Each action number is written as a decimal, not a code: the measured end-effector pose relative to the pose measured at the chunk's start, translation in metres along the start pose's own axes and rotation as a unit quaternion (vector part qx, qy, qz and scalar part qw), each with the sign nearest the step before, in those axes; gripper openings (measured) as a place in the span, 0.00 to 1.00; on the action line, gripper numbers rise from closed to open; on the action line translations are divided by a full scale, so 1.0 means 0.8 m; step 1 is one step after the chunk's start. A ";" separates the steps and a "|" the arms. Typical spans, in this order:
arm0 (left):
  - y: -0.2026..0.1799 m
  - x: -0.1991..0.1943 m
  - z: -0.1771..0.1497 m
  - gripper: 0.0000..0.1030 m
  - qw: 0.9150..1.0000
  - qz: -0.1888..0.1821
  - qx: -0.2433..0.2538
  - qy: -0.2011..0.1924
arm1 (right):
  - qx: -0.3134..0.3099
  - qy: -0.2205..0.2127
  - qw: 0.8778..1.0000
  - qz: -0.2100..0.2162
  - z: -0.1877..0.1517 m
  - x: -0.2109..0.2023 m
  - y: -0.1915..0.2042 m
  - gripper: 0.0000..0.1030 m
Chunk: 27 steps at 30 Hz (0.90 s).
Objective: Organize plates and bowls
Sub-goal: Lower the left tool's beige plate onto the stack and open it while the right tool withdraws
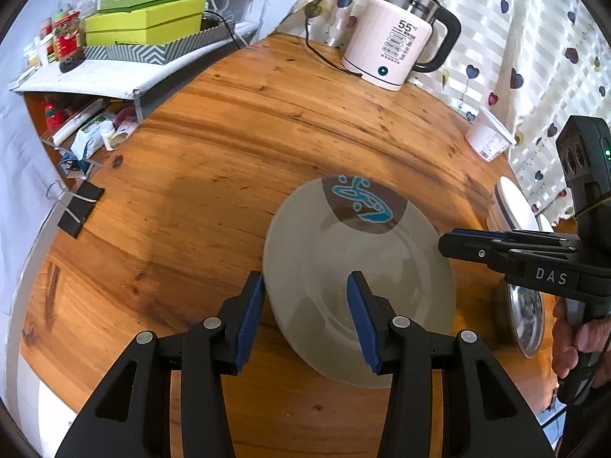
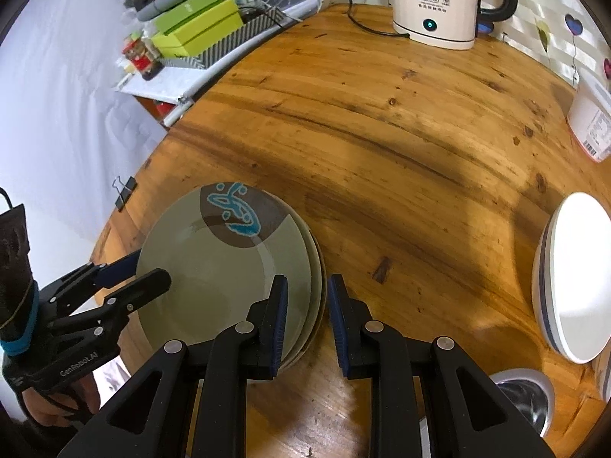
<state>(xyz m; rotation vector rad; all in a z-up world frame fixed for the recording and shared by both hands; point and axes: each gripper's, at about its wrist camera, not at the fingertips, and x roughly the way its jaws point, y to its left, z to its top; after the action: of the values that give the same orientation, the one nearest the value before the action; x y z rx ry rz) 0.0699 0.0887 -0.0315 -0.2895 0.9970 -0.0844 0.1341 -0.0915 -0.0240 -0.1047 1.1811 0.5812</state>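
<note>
Left tool (image 1: pixel 305 316) nearest, jaws open astride the near-left rim of the grey plate (image 1: pixel 359 267); right tool (image 2: pixel 307 320) open astride its right rim. Neither grips. The plate tops a small stack on the wooden tabletop (image 1: pixel 229 133), well in front of the kettle (image 1: pixel 393 38).

Risk: glazed, smooth, round rim could slip from a shallow pinch, or catch the plate beneath. White bowl (image 2: pixel 576 278) sits right of the plate.

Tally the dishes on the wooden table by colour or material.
Grey-green ceramic plates, stacked, blue motif on top: at least 2
White round dish: 1
Shiny steel bowl: 1
Total: at least 4
</note>
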 end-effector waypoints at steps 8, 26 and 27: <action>-0.005 0.001 -0.001 0.45 1.000 0.011 0.006 0.001 | 0.001 0.006 1.000 0.008 -0.005 0.006 0.002 0.21; -0.005 -0.001 -0.001 0.48 1.000 0.011 0.010 -0.004 | 0.002 0.001 1.000 0.012 -0.009 0.002 0.007 0.21; -0.007 -0.001 -0.001 0.48 1.000 0.010 0.012 -0.004 | 0.002 0.001 1.000 0.012 -0.009 0.002 0.008 0.21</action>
<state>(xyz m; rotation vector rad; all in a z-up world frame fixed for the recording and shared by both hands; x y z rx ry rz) 0.0690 0.0837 -0.0296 -0.2578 0.9899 -0.0772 0.1254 -0.0884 -0.0272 -0.0873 1.1869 0.6005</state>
